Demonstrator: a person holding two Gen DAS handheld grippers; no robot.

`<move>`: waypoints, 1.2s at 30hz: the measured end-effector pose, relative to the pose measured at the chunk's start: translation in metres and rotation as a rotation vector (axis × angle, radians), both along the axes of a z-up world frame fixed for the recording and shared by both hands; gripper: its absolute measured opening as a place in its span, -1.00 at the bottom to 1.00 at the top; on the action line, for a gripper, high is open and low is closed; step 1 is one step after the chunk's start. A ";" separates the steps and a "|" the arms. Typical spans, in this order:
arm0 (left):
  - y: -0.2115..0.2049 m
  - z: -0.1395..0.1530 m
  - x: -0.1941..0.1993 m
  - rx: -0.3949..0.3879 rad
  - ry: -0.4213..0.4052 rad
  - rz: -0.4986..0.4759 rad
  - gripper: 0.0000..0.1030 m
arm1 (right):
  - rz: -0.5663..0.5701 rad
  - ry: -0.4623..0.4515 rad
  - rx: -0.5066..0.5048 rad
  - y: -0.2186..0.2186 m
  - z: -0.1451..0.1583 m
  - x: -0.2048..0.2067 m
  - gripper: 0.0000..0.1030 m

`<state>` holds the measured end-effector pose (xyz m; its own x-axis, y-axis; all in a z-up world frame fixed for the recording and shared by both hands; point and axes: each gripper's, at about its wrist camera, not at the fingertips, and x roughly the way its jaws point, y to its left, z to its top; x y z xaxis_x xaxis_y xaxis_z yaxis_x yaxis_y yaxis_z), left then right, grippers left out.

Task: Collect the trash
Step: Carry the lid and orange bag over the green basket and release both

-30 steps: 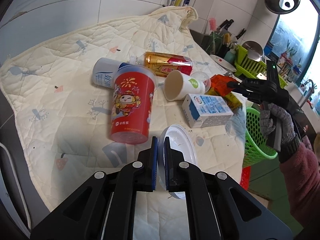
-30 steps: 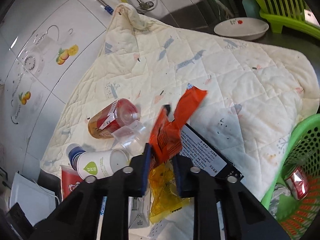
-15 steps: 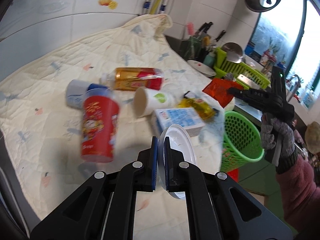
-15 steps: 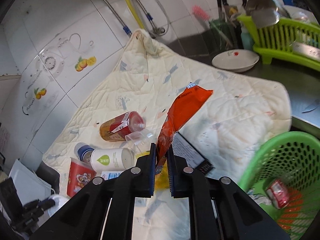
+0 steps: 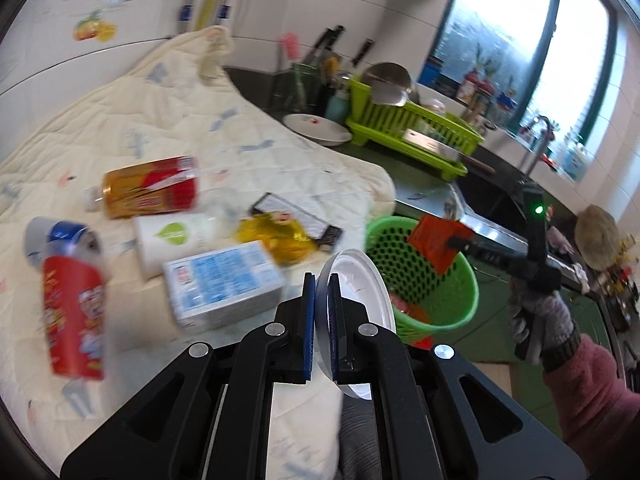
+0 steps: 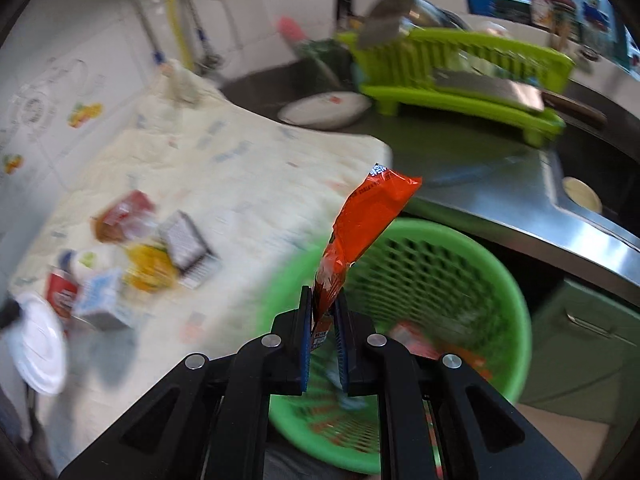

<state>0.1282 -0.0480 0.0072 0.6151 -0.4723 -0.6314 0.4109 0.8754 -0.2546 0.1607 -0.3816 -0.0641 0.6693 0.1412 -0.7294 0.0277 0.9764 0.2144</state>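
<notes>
My left gripper (image 5: pixel 321 312) is shut on the rim of a white plastic lid (image 5: pixel 360 292), held in the air beside the quilt's edge. My right gripper (image 6: pixel 323 332) is shut on an orange snack wrapper (image 6: pixel 360 236), held upright over the green mesh basket (image 6: pixel 500 280). In the left wrist view the wrapper (image 5: pixel 436 240) hangs above the basket (image 5: pixel 448 304). The basket holds some red and orange trash. On the quilt (image 5: pixel 160 120) lie a red cup (image 5: pixel 74 312), a blue-and-white carton (image 5: pixel 224 284), a white paper cup (image 5: pixel 176 236), a tea bottle (image 5: pixel 152 186), a yellow wrapper (image 5: pixel 280 240) and a black packet (image 5: pixel 300 220).
A lime dish rack (image 5: pixel 412 128) with pans and a white plate (image 5: pixel 316 128) stand on the dark counter behind the quilt. A steel sink (image 6: pixel 580 200) lies to the right. A green cabinet (image 6: pixel 580 340) is below the counter. Tiled wall with pipes is at the back.
My right gripper has carried the orange wrapper off the quilt and over the green basket. My left gripper has swung right with the lid toward the basket.
</notes>
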 end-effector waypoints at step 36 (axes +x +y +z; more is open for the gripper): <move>-0.235 -0.097 0.086 0.065 0.218 -0.254 -0.84 | -0.097 -0.011 0.098 -0.072 -0.041 -0.073 0.25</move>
<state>0.2146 -0.2827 -0.0897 0.3307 -0.5476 -0.7686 0.5597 0.7696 -0.3074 0.0876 -0.4533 -0.1053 0.6913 0.1455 -0.7077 0.1177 0.9437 0.3090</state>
